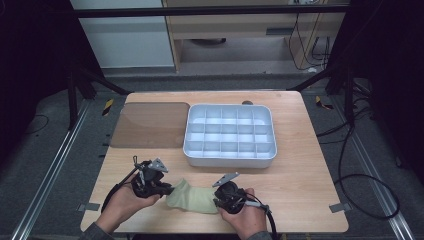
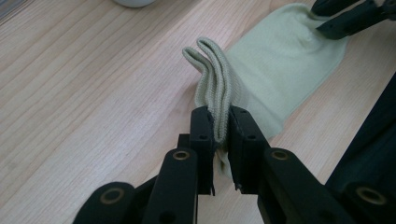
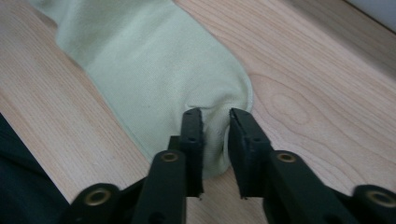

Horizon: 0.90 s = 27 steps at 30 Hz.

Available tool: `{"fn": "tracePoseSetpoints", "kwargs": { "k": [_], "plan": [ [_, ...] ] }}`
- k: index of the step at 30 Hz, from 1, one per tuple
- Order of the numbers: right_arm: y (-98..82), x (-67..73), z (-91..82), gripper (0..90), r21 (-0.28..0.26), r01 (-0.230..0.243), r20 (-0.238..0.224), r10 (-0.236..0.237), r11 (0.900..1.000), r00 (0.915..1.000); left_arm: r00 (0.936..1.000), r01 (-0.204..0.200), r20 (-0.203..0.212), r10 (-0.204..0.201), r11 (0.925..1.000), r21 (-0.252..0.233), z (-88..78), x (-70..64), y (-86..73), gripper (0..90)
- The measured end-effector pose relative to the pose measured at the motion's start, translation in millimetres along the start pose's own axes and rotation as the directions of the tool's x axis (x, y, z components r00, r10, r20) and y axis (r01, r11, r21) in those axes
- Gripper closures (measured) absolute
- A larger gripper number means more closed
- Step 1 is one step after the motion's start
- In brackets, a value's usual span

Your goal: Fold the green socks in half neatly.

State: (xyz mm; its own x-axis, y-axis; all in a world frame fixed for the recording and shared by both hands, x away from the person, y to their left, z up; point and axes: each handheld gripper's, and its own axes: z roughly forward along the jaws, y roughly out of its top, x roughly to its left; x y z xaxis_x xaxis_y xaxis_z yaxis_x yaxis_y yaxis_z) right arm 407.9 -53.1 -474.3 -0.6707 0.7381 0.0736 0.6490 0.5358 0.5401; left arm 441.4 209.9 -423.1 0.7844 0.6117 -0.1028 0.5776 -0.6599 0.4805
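Note:
A pale green sock (image 1: pixel 192 198) lies flat on the wooden table (image 1: pixel 300 190) near its front edge, stretched between my two grippers. My left gripper (image 1: pixel 166 190) is at the sock's left end. In the left gripper view it (image 2: pixel 219 117) is shut on the ribbed cuff (image 2: pixel 215 70), which stands up folded between the jaws. My right gripper (image 1: pixel 217 200) is at the sock's right end. In the right gripper view it (image 3: pixel 215 115) pinches the rounded toe (image 3: pixel 219 100), with the fabric bunched between its jaws. The right gripper (image 2: pixel 348 19) also shows far off in the left gripper view, on the sock (image 2: pixel 285 60).
A white tray (image 1: pixel 229 161) with several empty compartments stands in the middle of the table, just beyond the sock. A brown translucent lid (image 1: pixel 150 124) lies flat to its left. The table's front edge is close behind both hands.

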Motion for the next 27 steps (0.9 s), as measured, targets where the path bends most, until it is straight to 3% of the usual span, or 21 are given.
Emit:
{"fn": "tracePoseSetpoints", "kwargs": {
  "k": [15,19,27],
  "plan": [
    [-2.1,4.8,5.1,76.2,0.033,0.045,-0.003,-0.045,0.998,0.9990,0.9994,0.035,-0.002,-0.035,0.9994,0.001,-2.2,14.4,-3.8,80.2],
    [-1.7,4.8,5.7,81.5,0.033,0.044,-0.008,-0.043,0.998,0.9990,0.9993,0.038,0.005,-0.038,0.9992,-0.012,-5.0,13.5,-3.5,80.1],
    [-0.1,3.8,7.5,82.9,0.021,0.026,-0.013,-0.025,0.999,0.9996,0.9994,0.021,0.026,-0.021,0.9995,-0.021,-7.2,4.7,0.7,79.8]
  ]
}}
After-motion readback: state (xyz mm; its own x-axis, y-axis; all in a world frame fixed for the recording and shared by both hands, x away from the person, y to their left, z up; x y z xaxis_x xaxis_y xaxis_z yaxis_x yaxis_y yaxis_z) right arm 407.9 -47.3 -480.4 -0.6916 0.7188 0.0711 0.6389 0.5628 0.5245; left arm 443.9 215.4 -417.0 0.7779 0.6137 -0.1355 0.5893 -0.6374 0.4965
